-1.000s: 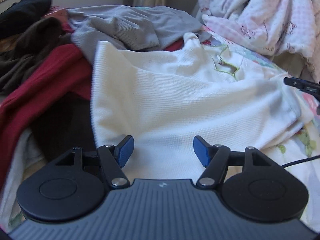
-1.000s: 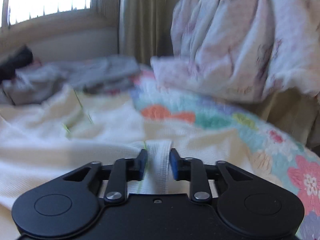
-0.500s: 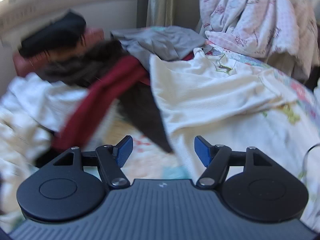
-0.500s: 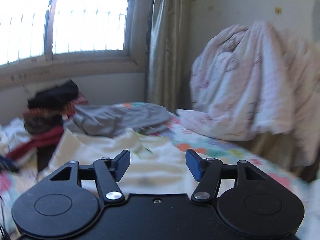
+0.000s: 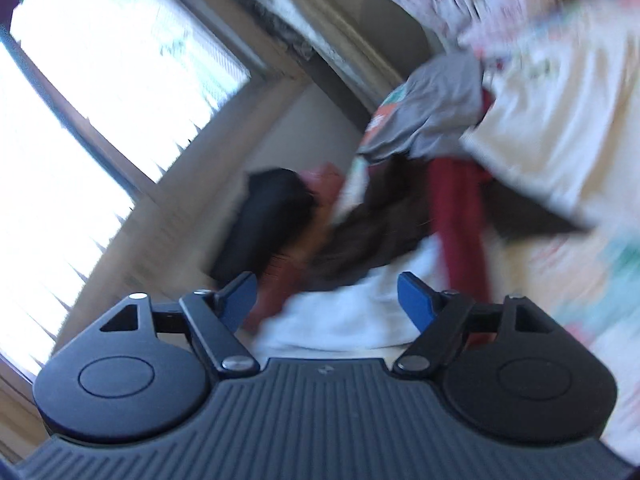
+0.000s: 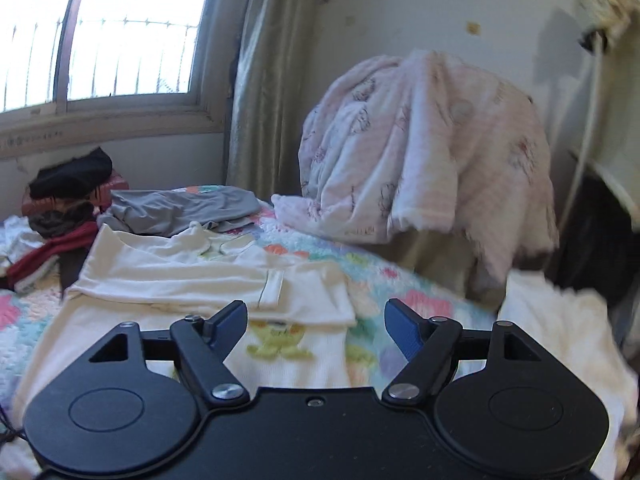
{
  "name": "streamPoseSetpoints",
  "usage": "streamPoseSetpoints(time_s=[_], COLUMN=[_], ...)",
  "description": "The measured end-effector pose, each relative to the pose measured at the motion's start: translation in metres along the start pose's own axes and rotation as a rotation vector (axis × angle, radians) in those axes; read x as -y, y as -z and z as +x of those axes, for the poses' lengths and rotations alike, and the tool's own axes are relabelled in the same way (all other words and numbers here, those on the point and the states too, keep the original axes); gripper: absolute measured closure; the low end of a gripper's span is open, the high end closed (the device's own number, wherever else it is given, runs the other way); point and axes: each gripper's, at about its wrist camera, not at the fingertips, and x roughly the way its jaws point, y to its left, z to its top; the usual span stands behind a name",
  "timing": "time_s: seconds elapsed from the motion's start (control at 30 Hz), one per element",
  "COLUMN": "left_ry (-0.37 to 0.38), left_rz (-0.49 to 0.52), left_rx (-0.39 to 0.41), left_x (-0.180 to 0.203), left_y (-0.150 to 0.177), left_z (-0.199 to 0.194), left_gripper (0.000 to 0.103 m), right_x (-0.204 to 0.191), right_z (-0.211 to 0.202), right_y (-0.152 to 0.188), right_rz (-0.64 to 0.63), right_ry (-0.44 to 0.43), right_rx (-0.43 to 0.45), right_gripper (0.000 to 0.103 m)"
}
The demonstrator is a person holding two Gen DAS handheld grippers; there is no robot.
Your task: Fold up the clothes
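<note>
On the bed: cream garment part-folded | left tool spreading, empty | right tool spreading, empty

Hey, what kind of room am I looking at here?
Most likely a bedroom in a home. A flowered quilt covers what looks like a bed, loose clothes lie on it, including a cream top, and a curtain hangs beside a barred window.

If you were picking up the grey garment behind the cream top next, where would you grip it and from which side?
Probably the grey garment by its bunched left end, coming from over the cream top: folds there rise off the quilt, while the right end lies flat.
</note>
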Motion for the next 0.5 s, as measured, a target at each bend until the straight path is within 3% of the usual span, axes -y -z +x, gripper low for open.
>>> streamPoseSetpoints(time_s=[0.1,0.2,0.37,0.5], left_ry=[-0.045,0.043,0.382,0.754], left_rz=[0.178,0.234,0.203,0.163], left_rx=[0.012,0.04,0.197,0.277], left_x=[0.002,0.016,0.081,0.145], left_y=[0.005,0.003,-0.021,-0.049], left_z=[0.002,0.005,-0.024,-0.058], left_gripper=[0.024,0.024,0.024,0.024], right_x=[0.004,0.003,-0.011,-0.029], right_z=[-0.022,-0.039,-0.037,-0.017], right_y=[0.028,0.059,0.124,0.175], right_rz=[0.068,0.159,0.386,0.577], right_ry=[-0.006,-0.028,-0.124,-0.203], right_rx=[-0.027,-0.062,-0.133,-0.213], right_gripper=[0.023,0.022,0.021,0.021])
